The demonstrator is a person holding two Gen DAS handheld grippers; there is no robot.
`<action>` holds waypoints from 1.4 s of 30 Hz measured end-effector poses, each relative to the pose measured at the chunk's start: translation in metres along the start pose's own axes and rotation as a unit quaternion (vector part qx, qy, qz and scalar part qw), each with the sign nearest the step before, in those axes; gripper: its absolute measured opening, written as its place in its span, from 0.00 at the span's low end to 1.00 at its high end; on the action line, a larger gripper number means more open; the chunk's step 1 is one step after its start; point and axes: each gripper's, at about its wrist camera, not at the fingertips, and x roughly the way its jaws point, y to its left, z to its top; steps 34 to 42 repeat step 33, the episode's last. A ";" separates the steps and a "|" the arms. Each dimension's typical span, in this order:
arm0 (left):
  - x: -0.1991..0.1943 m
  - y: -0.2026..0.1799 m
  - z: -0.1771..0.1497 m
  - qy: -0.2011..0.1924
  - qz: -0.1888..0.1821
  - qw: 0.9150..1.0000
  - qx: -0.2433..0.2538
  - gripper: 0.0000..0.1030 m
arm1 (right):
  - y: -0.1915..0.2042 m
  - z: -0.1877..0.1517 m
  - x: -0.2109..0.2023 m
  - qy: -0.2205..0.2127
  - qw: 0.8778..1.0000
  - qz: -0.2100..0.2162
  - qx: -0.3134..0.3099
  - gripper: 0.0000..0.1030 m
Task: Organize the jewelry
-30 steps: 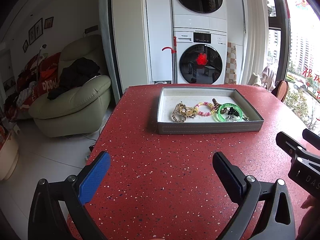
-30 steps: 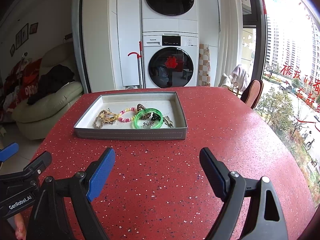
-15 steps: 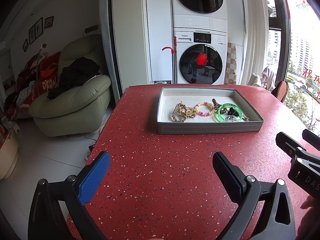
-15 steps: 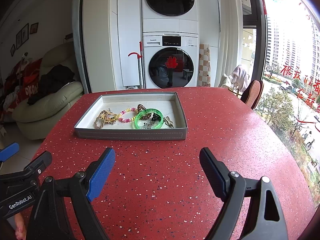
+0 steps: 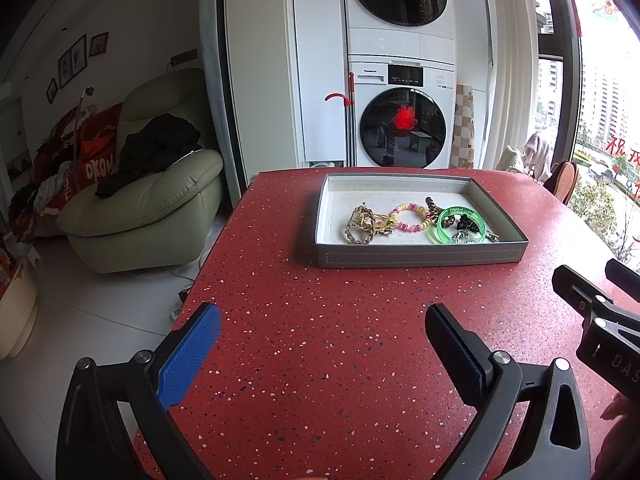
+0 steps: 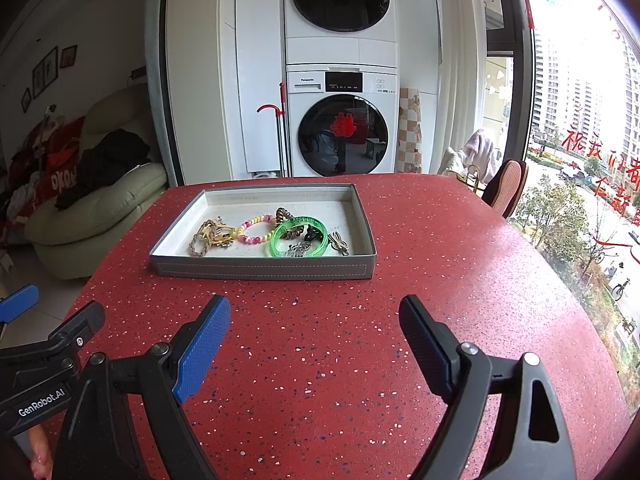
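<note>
Both grippers hung low over the red table (image 5: pixel 320 360), well short of the tray (image 6: pixel 264 270), and neither held anything. The left gripper (image 5: pixel 322 340) had its jaws spread wide, with only speckled tabletop between the pads; the right gripper (image 6: pixel 314 336) was spread just as wide and just as bare.

All the jewelry lay inside the tray, bunched along the near wall. At the left sat a braided cord bracelet (image 6: pixel 204 236), next to it a pink and yellow bead bracelet (image 6: pixel 256 232), then a green bangle (image 6: pixel 300 236) with a brown coiled tie (image 6: pixel 283 215) behind it. A dark clip (image 6: pixel 314 234) and some small metal pieces lay in or beside the bangle (too small to sort out).

The bangle looked rigid and slick, probably plastic, so a pinch across its rim at the open far side would likely serve best; squeezed hard, it could squirt out. The bead bracelet looked stretchy and light and would probably sag from one pinch point. The cord piece looked soft and tangled, and could drag its neighbour along. The near wall of the tray stood close to everything, so a steep approach from above seemed wiser than a flat one.
</note>
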 end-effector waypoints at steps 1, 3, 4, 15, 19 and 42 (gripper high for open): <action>0.000 0.000 0.000 0.000 0.000 1.000 0.000 1.00 | 0.000 0.000 0.000 0.000 1.000 0.000 0.000 0.86; 0.000 0.000 0.000 -0.001 0.001 1.000 0.000 1.00 | 0.000 0.000 0.000 0.000 1.000 0.000 0.000 0.86; 0.000 0.000 0.000 -0.001 0.001 1.000 0.000 1.00 | 0.000 0.000 0.000 0.000 1.000 0.000 0.000 0.86; 0.000 0.000 0.000 0.005 -0.001 1.000 0.002 1.00 | 0.004 -0.001 -0.001 0.001 1.000 0.002 0.001 0.86; 0.001 0.002 -0.001 0.009 -0.001 1.000 -0.003 1.00 | 0.004 -0.002 -0.001 0.002 1.000 0.002 0.001 0.86; 0.002 0.004 0.000 0.012 -0.007 1.000 -0.006 1.00 | 0.007 -0.005 -0.002 0.005 1.000 0.005 -0.001 0.86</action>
